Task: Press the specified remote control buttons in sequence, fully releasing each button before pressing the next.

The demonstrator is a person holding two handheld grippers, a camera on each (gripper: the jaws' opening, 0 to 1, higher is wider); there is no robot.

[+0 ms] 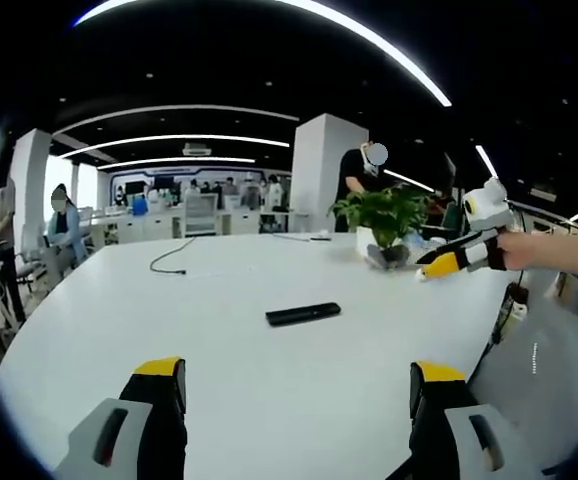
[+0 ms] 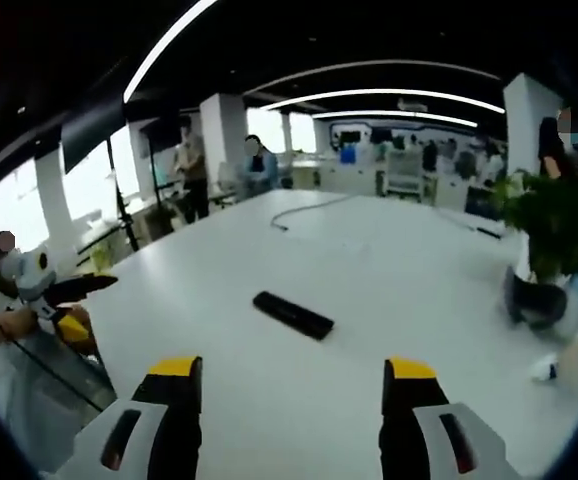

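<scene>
A black remote control [image 1: 303, 314] lies flat in the middle of the white table [image 1: 149, 310]. My left gripper [image 1: 299, 385] hovers over the near edge, well short of the remote, jaws wide apart with nothing between them. Its view also catches my right gripper [image 1: 456, 261] at the right, held by a hand [image 1: 549, 250] above the table edge. In the right gripper view the remote control [image 2: 292, 314] lies ahead of my right gripper [image 2: 292, 385], which is open and empty. My left gripper [image 2: 69, 305] appears at the far left there.
A potted plant [image 1: 389, 215] [image 2: 554, 230] stands on the table beyond the remote, with small white items [image 2: 569, 360] near it. A dark cable [image 1: 169, 258] [image 2: 299, 212] trails across the far side. People sit and stand at desks in the background.
</scene>
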